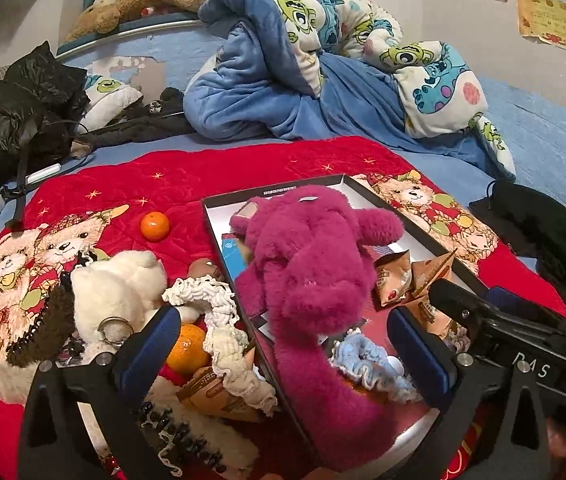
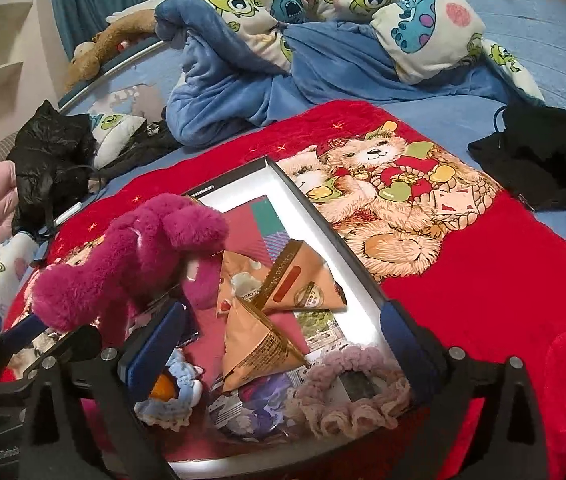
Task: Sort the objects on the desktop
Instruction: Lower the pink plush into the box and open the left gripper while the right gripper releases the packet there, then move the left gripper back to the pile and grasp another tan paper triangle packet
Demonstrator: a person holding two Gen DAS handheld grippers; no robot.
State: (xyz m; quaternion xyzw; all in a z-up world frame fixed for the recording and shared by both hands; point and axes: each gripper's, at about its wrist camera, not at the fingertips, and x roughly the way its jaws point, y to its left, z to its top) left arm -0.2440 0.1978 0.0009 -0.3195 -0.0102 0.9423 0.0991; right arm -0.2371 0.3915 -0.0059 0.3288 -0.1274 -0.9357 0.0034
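Red bear-print blanket [image 1: 211, 184] carries the box [image 1: 367, 192]. Only the left wrist view shows the loose orange [image 1: 155, 227] beyond the box's left edge; only the right shows a pink scrunchie [image 2: 347, 396] inside. Both the left gripper [image 1: 283, 344] and right gripper [image 2: 279, 344] gape wide, gripping nothing.

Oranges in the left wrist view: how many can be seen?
3. One orange sits alone on the red blanket; a second lies among the scrunchies left of the box; a third is barely visible under the blue scrunchie inside the box. More may be hidden.

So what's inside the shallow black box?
Magenta plush bear, tan triangular snack packets, pink and blue crocheted scrunchies, printed cards. Whatever lies beneath them is hidden.
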